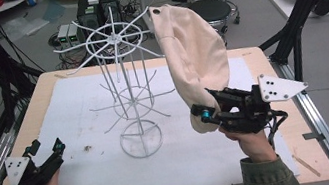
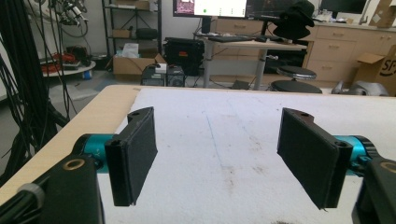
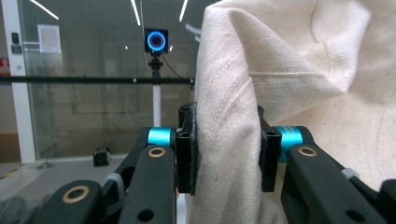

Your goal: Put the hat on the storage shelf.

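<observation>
A cream cloth hat hangs in the air over the right half of the table, its top edge up against a prong of the white wire rack. My right gripper is shut on the hat's lower edge, and in the right gripper view the cream cloth hat is pinched between both pads of my right gripper. My left gripper rests low at the table's front left, open, and in the left gripper view nothing lies between the two pads of my left gripper.
A white sheet covers most of the wooden table. The wire rack stands at the table's middle with prongs reaching out at two levels. Black stools and equipment boxes sit on the floor beyond the far edge.
</observation>
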`<state>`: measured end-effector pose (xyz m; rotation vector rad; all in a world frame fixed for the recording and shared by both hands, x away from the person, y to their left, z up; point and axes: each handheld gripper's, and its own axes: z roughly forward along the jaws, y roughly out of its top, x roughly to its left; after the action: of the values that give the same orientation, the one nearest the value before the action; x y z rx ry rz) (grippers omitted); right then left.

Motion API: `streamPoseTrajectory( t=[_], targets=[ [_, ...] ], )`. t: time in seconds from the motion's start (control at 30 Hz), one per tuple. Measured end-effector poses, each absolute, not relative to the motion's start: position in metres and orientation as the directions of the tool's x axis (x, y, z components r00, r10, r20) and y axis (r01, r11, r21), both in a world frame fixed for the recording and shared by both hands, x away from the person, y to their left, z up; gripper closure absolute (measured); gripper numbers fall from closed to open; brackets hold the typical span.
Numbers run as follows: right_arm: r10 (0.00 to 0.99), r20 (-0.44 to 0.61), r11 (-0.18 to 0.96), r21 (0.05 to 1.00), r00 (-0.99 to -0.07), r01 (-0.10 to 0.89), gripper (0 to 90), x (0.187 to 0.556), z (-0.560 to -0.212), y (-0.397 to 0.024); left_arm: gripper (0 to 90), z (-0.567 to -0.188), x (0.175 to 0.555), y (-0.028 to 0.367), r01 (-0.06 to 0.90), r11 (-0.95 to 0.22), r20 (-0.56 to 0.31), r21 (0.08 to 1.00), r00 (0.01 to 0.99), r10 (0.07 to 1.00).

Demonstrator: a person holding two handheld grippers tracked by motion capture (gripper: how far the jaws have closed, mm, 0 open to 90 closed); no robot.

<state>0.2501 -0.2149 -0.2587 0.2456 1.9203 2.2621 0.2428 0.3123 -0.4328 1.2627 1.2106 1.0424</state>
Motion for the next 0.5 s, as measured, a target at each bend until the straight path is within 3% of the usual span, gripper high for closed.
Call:
streamPoseTrajectory(
  t=[0.3,0.5],
  targets=[
    [0.191,-0.023,0.024,1.0,-0.981,-0.019,67.7,0.251,-0.263,-0.203,28.3,-0.433,0.243,0.313,0.076,0.062,-0.07,0.995,0.109,0.992],
    [0.205,-0.054,0.122,0.992,-0.977,-0.03,61.7,0.251,-0.267,-0.195,28.3,-0.433,0.243,0.312,0.079,0.063,-0.071,0.995,0.111,0.991]
  ],
)
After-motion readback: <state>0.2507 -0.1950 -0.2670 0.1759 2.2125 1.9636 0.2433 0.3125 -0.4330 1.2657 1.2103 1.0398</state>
